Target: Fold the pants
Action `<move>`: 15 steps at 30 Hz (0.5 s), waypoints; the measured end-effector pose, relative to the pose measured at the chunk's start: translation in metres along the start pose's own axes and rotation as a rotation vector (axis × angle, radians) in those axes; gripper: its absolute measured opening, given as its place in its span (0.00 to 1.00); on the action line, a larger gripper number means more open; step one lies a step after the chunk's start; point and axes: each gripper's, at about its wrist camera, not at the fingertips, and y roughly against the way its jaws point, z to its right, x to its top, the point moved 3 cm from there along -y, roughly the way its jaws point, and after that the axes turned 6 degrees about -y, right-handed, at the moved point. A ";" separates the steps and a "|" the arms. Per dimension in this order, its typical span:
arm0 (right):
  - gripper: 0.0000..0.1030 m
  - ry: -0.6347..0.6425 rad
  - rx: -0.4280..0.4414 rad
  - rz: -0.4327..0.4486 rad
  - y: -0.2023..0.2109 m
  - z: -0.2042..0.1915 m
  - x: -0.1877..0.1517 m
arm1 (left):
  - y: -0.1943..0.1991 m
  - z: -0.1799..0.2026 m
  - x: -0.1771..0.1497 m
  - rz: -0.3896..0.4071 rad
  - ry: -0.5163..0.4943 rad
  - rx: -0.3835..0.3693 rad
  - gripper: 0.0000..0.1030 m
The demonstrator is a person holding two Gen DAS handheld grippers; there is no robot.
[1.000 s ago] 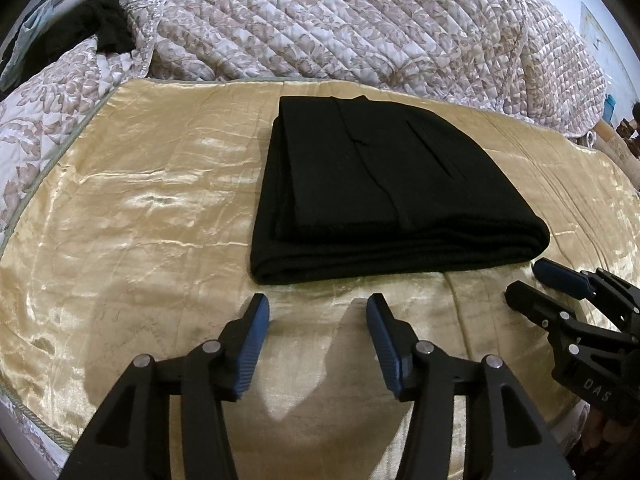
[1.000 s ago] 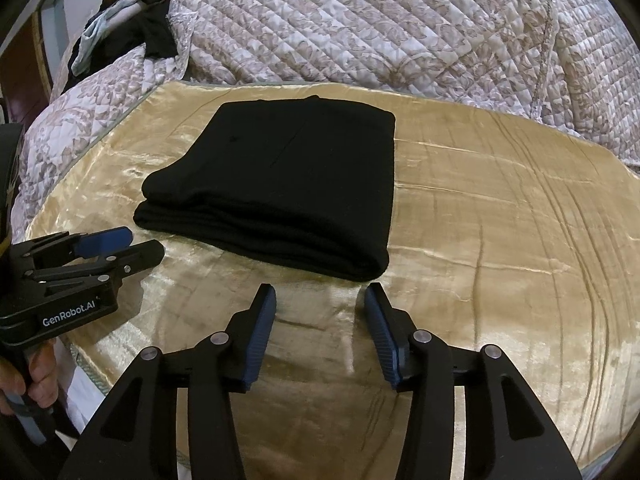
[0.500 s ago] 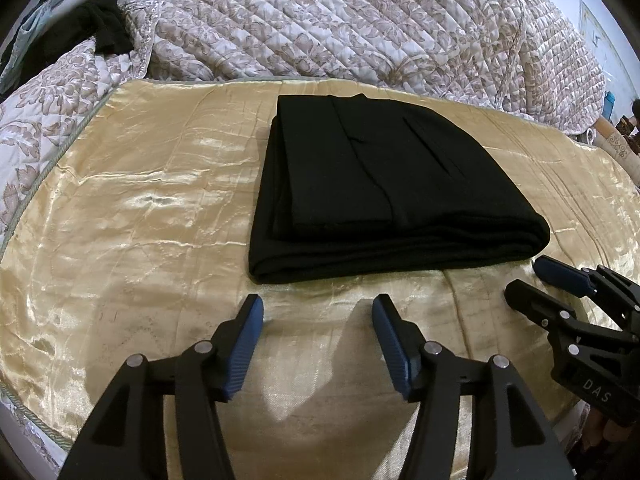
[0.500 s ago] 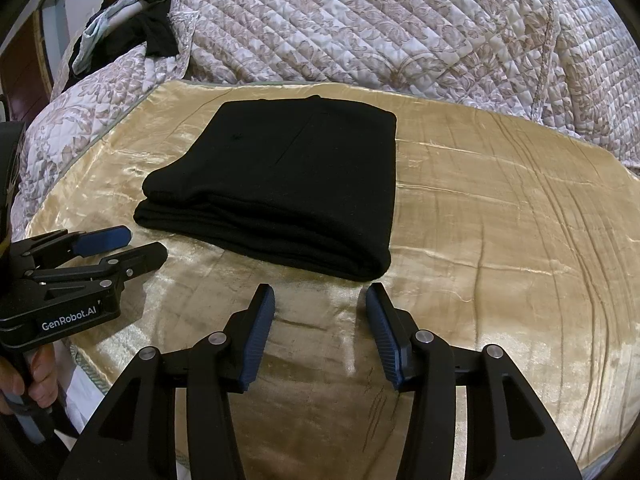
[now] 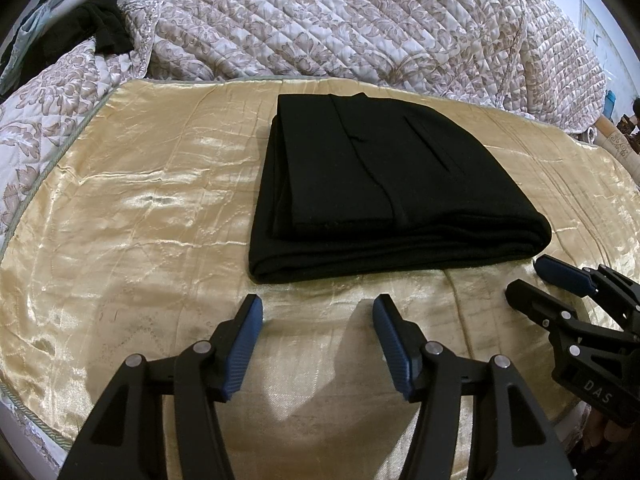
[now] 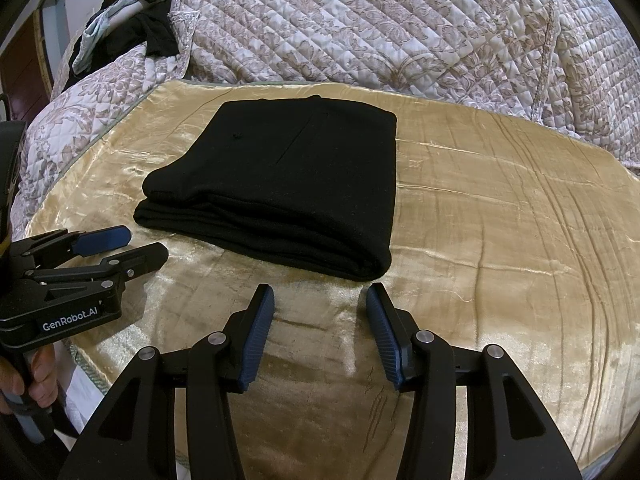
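Observation:
The black pants (image 5: 384, 184) lie folded into a thick rectangular stack on the gold satin sheet (image 5: 132, 216); they also show in the right wrist view (image 6: 288, 188). My left gripper (image 5: 318, 312) is open and empty, just short of the stack's near edge. It appears at the left of the right wrist view (image 6: 136, 246). My right gripper (image 6: 320, 300) is open and empty, near the stack's right front corner. It appears at the right of the left wrist view (image 5: 532, 276).
A quilted floral bedspread (image 5: 360, 20) is bunched up behind the gold sheet. Dark and pale clothes (image 5: 80, 28) lie at the far left corner. The sheet's front edge (image 6: 96, 376) drops off near the left gripper's handle.
Both grippers have drawn back slightly from the stack and stay open. The pants have not moved.

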 end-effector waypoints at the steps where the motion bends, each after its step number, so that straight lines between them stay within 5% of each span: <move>1: 0.48 0.000 0.000 0.000 0.000 0.000 0.000 | 0.000 0.000 0.000 0.000 0.000 0.001 0.59; 15: 0.53 0.007 0.001 0.005 -0.001 0.000 0.000 | 0.000 0.000 0.000 -0.001 -0.002 0.002 0.60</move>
